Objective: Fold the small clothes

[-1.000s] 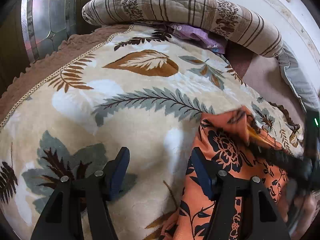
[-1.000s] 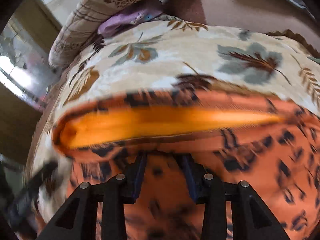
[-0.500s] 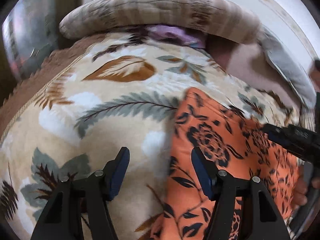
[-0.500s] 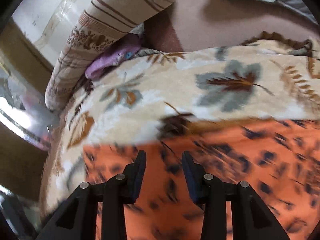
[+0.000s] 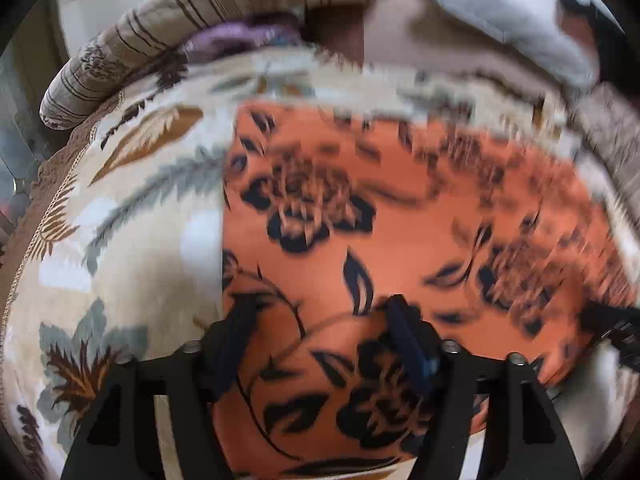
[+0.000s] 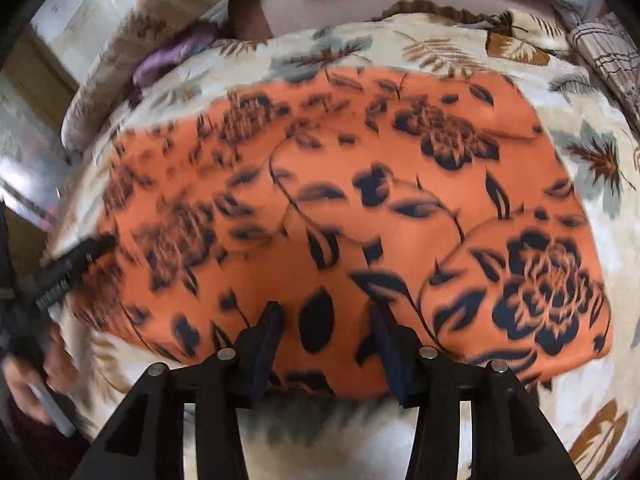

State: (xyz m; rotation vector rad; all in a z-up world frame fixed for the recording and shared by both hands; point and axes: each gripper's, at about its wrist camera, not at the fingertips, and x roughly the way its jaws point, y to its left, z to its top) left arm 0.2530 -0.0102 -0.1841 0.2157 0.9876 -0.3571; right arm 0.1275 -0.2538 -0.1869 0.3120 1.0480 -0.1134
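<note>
**On the leaf-print blanket, an orange cloth lies spread under two open claws**

Across the blanket, a cream bedspread printed with grey and brown leaves, the orange cloth with black flowers lies spread out flat, its far edge near the striped pillow and a purple bundle tucked against it. In the left wrist view the cloth has a straight left edge running down the blanket; that picture is blurred on its right side.

The left gripper sits over the near left part of the cloth with its fingers spread wide, nothing between them. The right gripper hovers over the cloth's near edge, fingers also apart and holding nothing. Whether either one touches the fabric cannot be told.

In the right wrist view the left gripper shows as a dark blurred shape at the cloth's left edge, with the person's hand below it.
</note>
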